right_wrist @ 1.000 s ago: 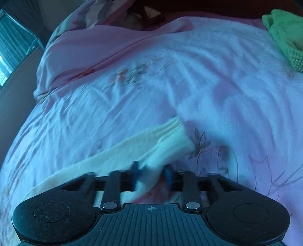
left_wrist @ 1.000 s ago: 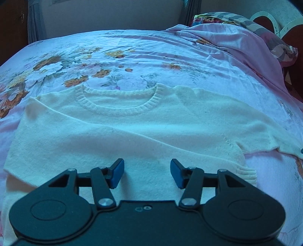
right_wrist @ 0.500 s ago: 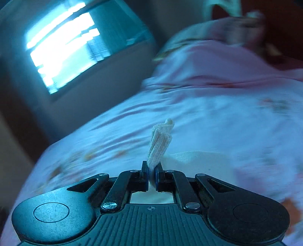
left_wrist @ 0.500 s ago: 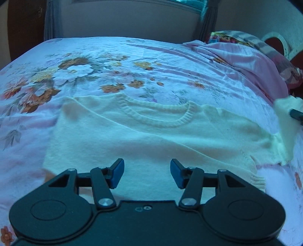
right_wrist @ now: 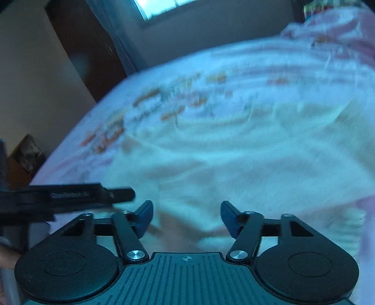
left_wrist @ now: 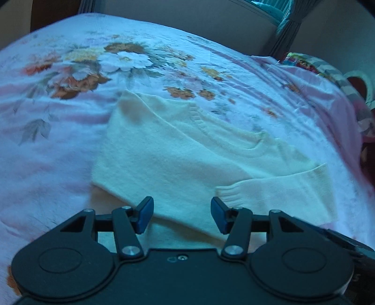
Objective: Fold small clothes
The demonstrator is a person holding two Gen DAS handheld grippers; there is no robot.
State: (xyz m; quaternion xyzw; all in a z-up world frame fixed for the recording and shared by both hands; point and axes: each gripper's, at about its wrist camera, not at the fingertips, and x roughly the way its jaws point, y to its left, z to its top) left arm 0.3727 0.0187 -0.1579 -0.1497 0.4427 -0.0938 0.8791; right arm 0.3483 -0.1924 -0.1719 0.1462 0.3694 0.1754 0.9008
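The cream sweater (left_wrist: 187, 159) lies flat mid-bed, one sleeve (left_wrist: 276, 187) folded across its body toward 4 o'clock. The right claw (right_wrist: 186, 217) has just been opening and has nothing between its pads; the left claw (left_wrist: 182, 214) hovers half open, empty, over the hem. Loosely laid knit may slide back off, and a careless pass could drag it. The floral bedspread (left_wrist: 70, 70) is soft and wrinkled; a window (right_wrist: 164, 7) and a dark door (right_wrist: 89, 47) stand beyond.

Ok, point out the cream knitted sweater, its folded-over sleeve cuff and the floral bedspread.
cream knitted sweater (left_wrist: 178, 159): left wrist view, chest panel.
folded-over sleeve cuff (left_wrist: 230, 193): left wrist view, ribbed end.
floral bedspread (left_wrist: 126, 58): left wrist view, white printed flower.
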